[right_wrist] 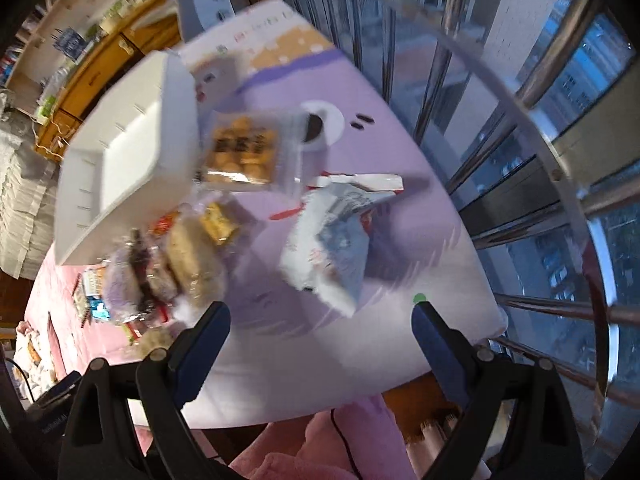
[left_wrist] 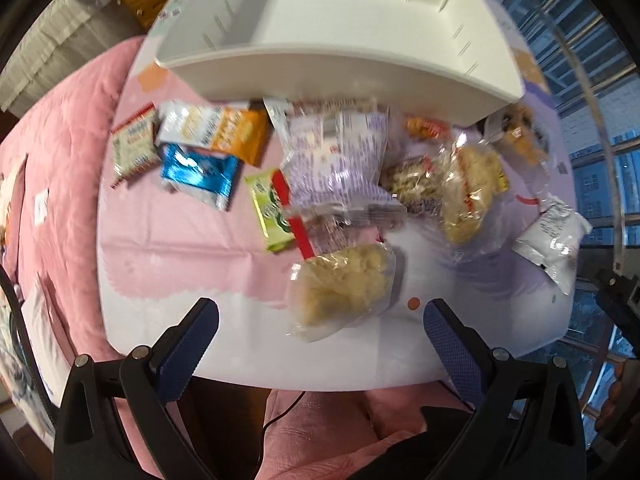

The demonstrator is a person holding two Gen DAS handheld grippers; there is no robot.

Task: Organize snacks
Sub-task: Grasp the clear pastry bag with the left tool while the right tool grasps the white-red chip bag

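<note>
Blur smears most of the packets in both views, so we cannot read any label. In the left wrist view the white plastic bin [left_wrist: 340, 36], a slotted rectangular tub, fills the 12 o'clock area and its near wall hides the tops of the packets behind it. The table [left_wrist: 180, 248] wears a smooth cloth printed in pink, white and lilac; its far side is covered by the bin.

We hold the left gripper [left_wrist: 320, 320] with both blue, dimpled pads wide apart and nothing between them. Just ahead of it, toward 12 o'clock, lies a clear crinkly bag of pale yellow puffs [left_wrist: 344, 288]. At 10 o'clock sit a shiny blue foil packet [left_wrist: 200, 172], an orange and white packet [left_wrist: 224, 128] and a red-edged one [left_wrist: 134, 144]. A green wrapper [left_wrist: 270, 208] lies partly under a purple printed bag [left_wrist: 340, 152]. At 2 o'clock a 2nd clear bag of puffs [left_wrist: 472, 192] is heaped among others we cannot make out.

In the right wrist view the right gripper [right_wrist: 320, 320] also stands wide apart and empty. A white crumpled packet [right_wrist: 328, 248] lies just ahead of it at 12 o'clock. A clear box of round golden biscuits [right_wrist: 240, 152] touches the bin at 11 o'clock. Window bars curve along 3 o'clock.
</note>
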